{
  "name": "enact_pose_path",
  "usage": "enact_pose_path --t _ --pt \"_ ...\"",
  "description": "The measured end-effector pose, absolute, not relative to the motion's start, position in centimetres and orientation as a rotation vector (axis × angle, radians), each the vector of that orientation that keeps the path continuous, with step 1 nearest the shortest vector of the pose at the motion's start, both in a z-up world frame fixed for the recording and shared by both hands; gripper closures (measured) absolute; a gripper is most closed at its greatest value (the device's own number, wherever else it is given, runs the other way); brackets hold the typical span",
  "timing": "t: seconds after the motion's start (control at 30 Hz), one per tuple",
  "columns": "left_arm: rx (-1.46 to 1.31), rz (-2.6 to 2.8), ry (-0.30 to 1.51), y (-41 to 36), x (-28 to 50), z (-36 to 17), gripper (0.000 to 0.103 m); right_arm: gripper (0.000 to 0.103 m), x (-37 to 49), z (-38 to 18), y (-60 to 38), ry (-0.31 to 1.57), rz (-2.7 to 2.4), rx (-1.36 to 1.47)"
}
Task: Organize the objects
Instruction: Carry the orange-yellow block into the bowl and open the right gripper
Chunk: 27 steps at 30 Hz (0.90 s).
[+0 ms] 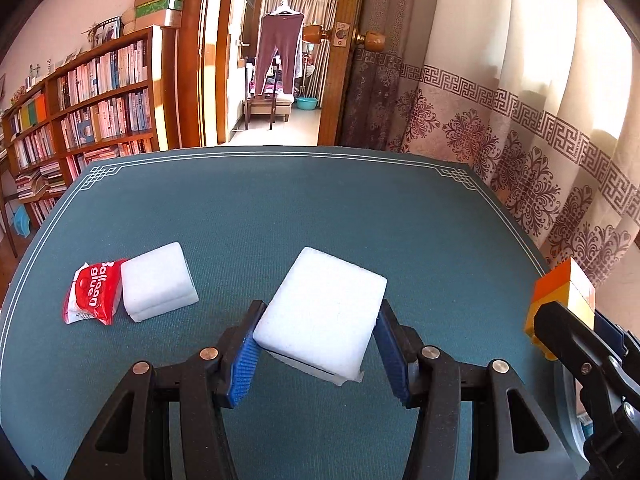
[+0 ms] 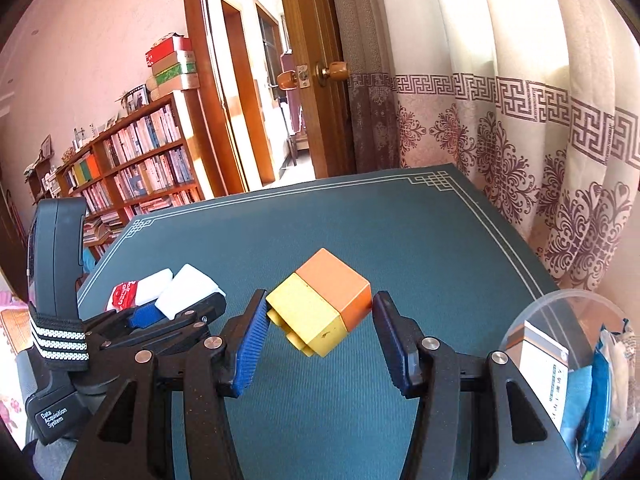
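My left gripper (image 1: pixel 318 336) is shut on a white foam sponge block (image 1: pixel 320 316) and holds it tilted above the green table mat (image 1: pixel 320 208). A second white sponge block (image 1: pixel 158 282) lies on the mat at the left, touching a red "Balloon glue" packet (image 1: pixel 93 294). My right gripper (image 2: pixel 320 330) is shut on a yellow-and-orange toy brick block (image 2: pixel 320 306), held tilted above the mat (image 2: pixel 360 220). The brick block also shows at the right edge of the left wrist view (image 1: pixel 560 304). The left gripper with its sponge shows at the left of the right wrist view (image 2: pixel 188 292).
A clear plastic tub (image 2: pixel 568 364) with a small box and blue packets stands at the mat's near right corner. Patterned curtains (image 1: pixel 520 120) hang along the right side. A bookshelf (image 1: pixel 80 112) and an open doorway (image 1: pixel 280 60) are beyond the table's far edge.
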<state>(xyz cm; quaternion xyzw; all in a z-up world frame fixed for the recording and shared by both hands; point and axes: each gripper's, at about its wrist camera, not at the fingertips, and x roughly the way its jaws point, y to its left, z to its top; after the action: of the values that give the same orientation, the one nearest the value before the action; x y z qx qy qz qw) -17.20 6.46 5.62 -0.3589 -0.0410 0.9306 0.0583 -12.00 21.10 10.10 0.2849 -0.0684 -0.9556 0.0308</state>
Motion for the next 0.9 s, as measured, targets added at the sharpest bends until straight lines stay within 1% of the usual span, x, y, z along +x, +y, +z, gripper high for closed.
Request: enact_pose_path --t 0.4,0.67,0.9 --pt "-1.02 2.744 -0.067 9.3 -15.2 6.9 0.046 0.049 -7.9 10.9 28.7 -0.341 -3.099 0.909" --pt "-1.016 2.706 -0.026 10.7 -14.5 6.6 0.047 0.049 -7.9 9.9 35.4 -0.475 -3.206 0.99" --pt "-1.021 2.686 -0.003 11.4 -14.4 6.3 0.046 0.048 -8.6 9.4 38.8 -0.536 -3.257 1.032"
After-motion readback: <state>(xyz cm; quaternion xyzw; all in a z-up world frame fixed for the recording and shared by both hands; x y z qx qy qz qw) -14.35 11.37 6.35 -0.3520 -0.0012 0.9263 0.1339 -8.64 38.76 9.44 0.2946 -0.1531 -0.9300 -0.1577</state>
